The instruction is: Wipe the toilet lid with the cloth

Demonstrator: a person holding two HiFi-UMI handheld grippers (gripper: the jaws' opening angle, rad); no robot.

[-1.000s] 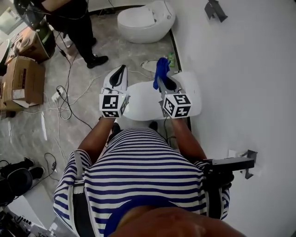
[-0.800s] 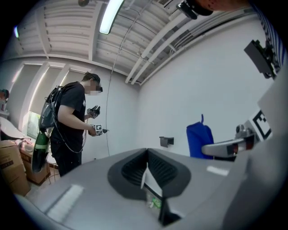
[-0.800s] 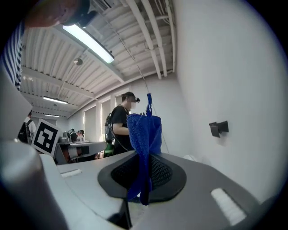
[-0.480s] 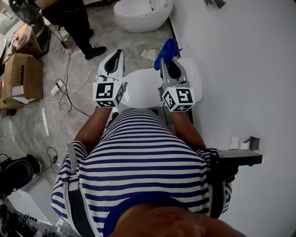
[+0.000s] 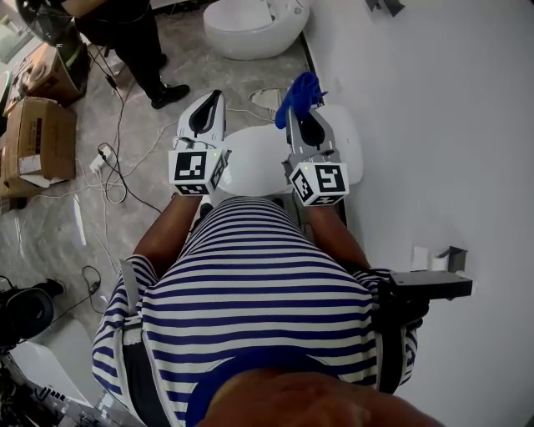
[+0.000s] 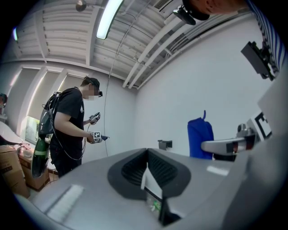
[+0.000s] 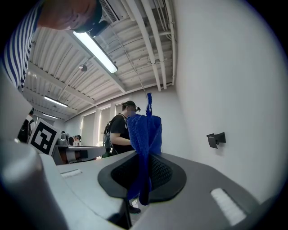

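Note:
The white toilet lid (image 5: 250,163) lies closed below and between my two grippers in the head view. My right gripper (image 5: 294,114) is shut on a blue cloth (image 5: 302,87), which sticks up past the jaws above the far right part of the toilet. In the right gripper view the cloth (image 7: 145,132) hangs bunched between the jaws of the right gripper (image 7: 141,188). My left gripper (image 5: 209,100) is held over the lid's left edge, jaws shut on nothing. In the left gripper view the left gripper (image 6: 146,170) points up, with the cloth (image 6: 200,138) off to the right.
A white wall (image 5: 434,125) runs close along the right, with a bracket (image 5: 430,285) on it. A second toilet (image 5: 250,25) stands further ahead. A person (image 5: 125,33) stands at the far left beside cardboard boxes (image 5: 33,142). Cables (image 5: 113,163) trail over the floor.
Both grippers have moved a little forward over the toilet, the right one still holding the cloth. Over the last half second they have hardly moved.

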